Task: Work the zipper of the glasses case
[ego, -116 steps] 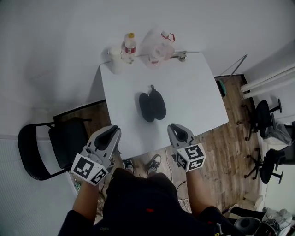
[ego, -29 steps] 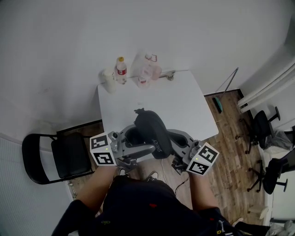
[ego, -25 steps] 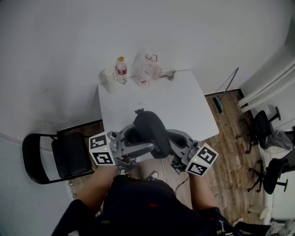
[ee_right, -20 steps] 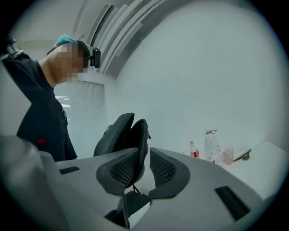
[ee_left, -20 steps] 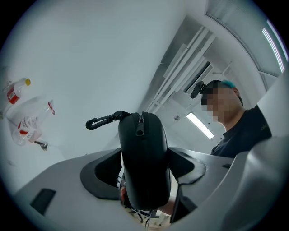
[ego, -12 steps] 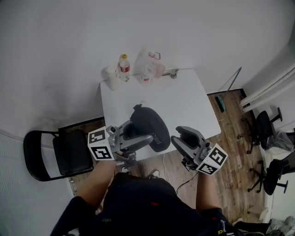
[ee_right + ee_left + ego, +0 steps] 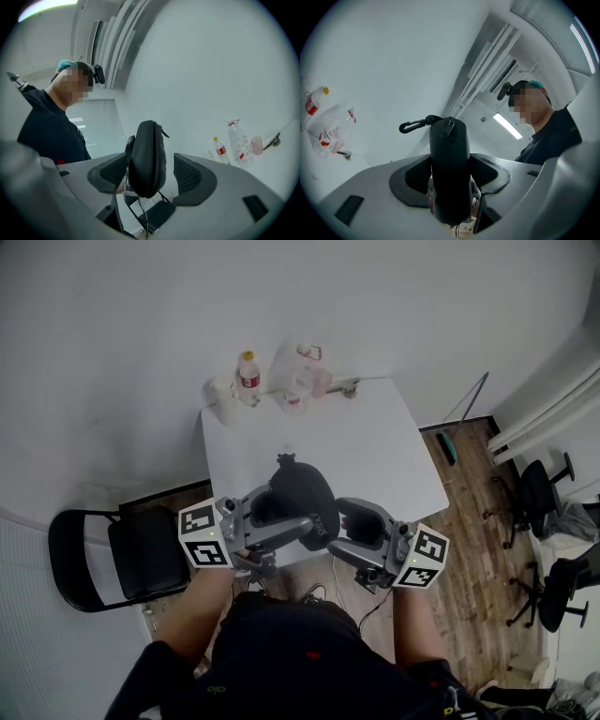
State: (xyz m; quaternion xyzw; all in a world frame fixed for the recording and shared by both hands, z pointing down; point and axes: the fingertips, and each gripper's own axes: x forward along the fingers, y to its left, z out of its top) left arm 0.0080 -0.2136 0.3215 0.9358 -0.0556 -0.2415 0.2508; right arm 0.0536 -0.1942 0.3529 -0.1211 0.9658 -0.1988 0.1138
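Observation:
The black oval glasses case hangs in the air over the near edge of the white table. My left gripper holds it from the left, its jaws still closing, and both pads lie against the case. The zipper pull and a black clip sit at the case's top end. My right gripper is just right of the case with its jaws opening wide. In the right gripper view the case stands between the jaws of the right gripper, apart from the right pad.
At the table's far edge stand a water bottle, a white cup and a clear plastic bag. A black chair is at the left of the table. Office chairs stand on the wood floor at the right.
My right gripper let go of the case, swung out to the right with its jaws spreading, then came back beside it. The left gripper kept the case and tightened on it.

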